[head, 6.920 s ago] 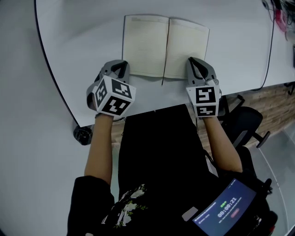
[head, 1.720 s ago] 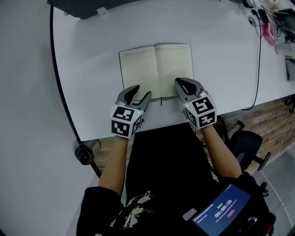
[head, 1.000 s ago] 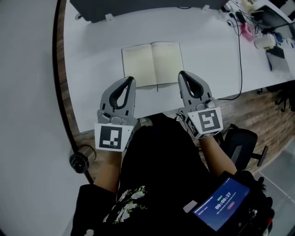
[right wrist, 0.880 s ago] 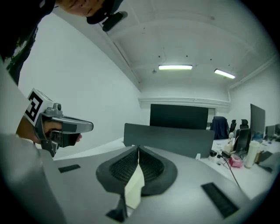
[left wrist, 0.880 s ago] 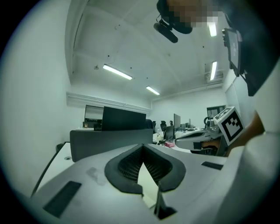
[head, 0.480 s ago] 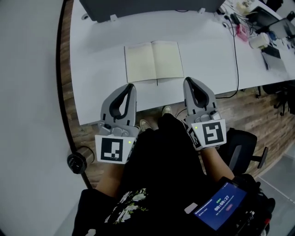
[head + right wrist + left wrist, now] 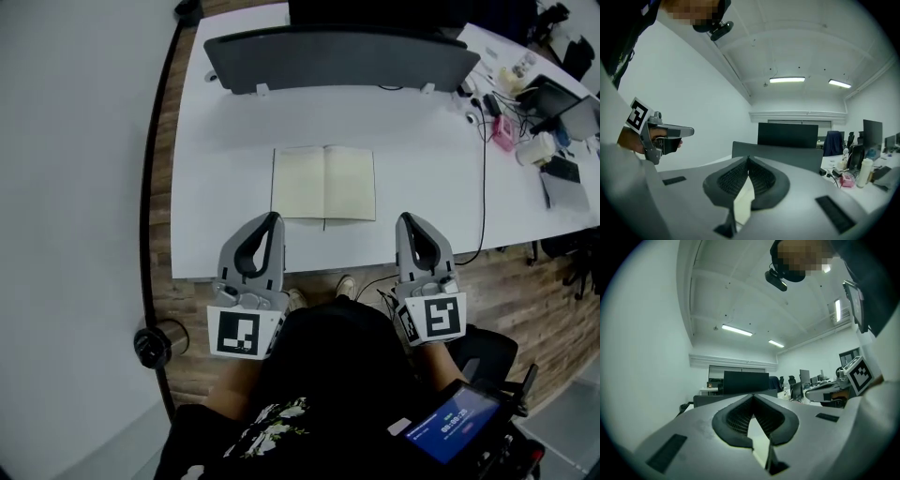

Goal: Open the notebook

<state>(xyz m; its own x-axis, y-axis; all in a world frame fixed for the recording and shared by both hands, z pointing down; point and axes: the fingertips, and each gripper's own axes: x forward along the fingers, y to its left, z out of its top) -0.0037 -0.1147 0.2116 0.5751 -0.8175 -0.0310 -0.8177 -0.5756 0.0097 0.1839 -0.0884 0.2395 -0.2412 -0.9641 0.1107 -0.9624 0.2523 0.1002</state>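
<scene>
Hovering at the near edge of the table, the left hand-held gripper and the right hand-held gripper are both clenched on nothing, jaws together. Just beyond, between them, the notebook lies flat and already open, pale pages up. It looks light, its pages thin, floppy, easily creased; a cover's outer edge seems the place to grip. A pale cup stands far right, contents hidden.

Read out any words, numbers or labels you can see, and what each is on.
Nothing reads clearly.
The screen at bottom right: light characters, too blurred to read.
Open notebook: no legible writing.
Cubes on left gripper and right gripper: square markers only, no words.
</scene>
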